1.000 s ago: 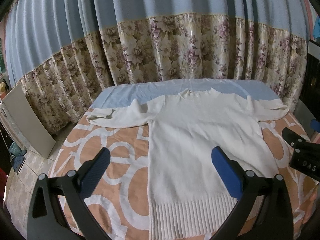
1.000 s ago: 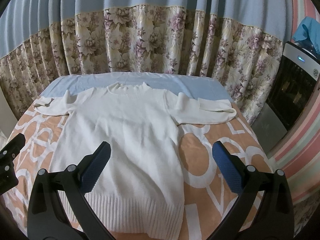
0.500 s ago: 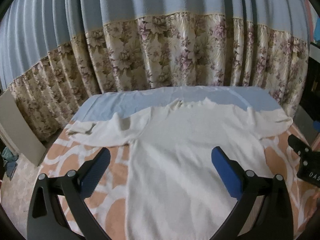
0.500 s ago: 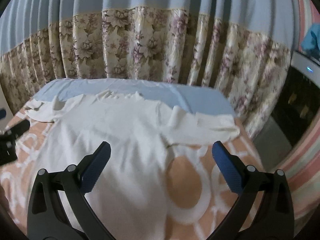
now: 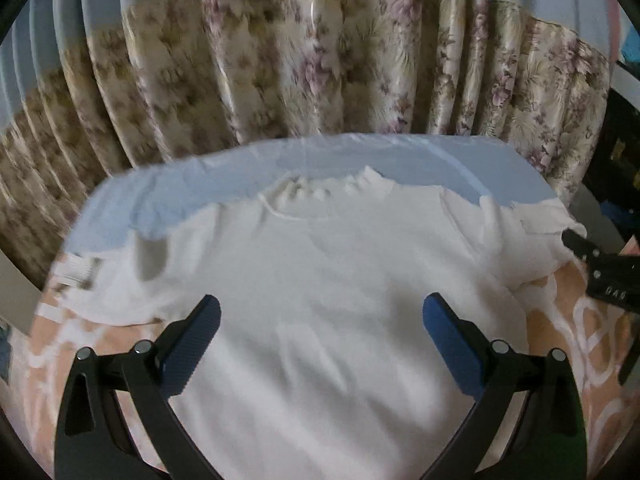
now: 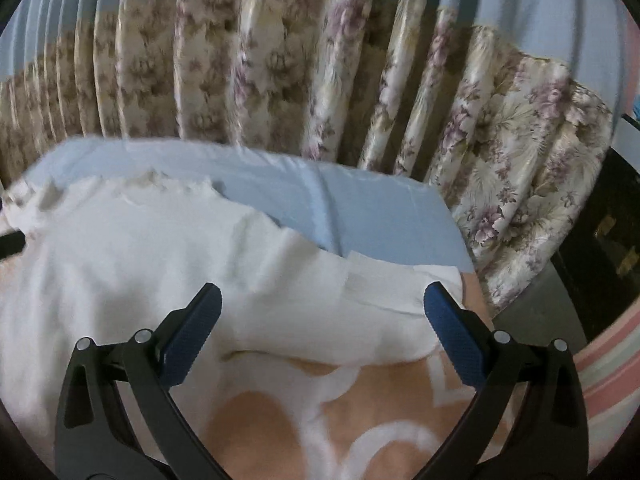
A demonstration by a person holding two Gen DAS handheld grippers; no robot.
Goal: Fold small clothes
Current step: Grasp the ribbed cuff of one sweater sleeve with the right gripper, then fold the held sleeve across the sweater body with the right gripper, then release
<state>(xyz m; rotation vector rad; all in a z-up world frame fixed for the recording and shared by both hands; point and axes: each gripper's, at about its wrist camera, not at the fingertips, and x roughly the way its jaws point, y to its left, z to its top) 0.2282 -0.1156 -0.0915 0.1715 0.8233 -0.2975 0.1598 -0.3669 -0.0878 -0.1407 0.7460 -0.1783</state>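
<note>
Both grippers have come closer to the far end of the bed since a second ago, so the ribbed bottom edge of the sweater no longer shows and its neck looks much bigger. Now the left gripper [image 5: 320,316] hangs over the chest of the white sweater [image 5: 320,280], with its two blue pads spread wide and nothing between them. Its neck hole [image 5: 320,196] points to the far end, near the flowery curtain [image 5: 320,60].

Over on the other side, the right gripper [image 6: 322,306] hangs over the sweater's right sleeve [image 6: 360,312], also spread wide and holding nothing. This sleeve lies out flat to the side (the cuff end sits by the right blue pad [image 6: 452,336]). The black tip of the right gripper also peeks in at the right edge of the left camera's view.

All of the sweater lies flat on the bed, partly on the orange blanket with white loops [image 6: 280,420] and partly on the light blue sheet [image 6: 360,216]. The left sleeve [image 5: 100,280] stretches out to the left side, a bit bumpy. Both views are blurry
</note>
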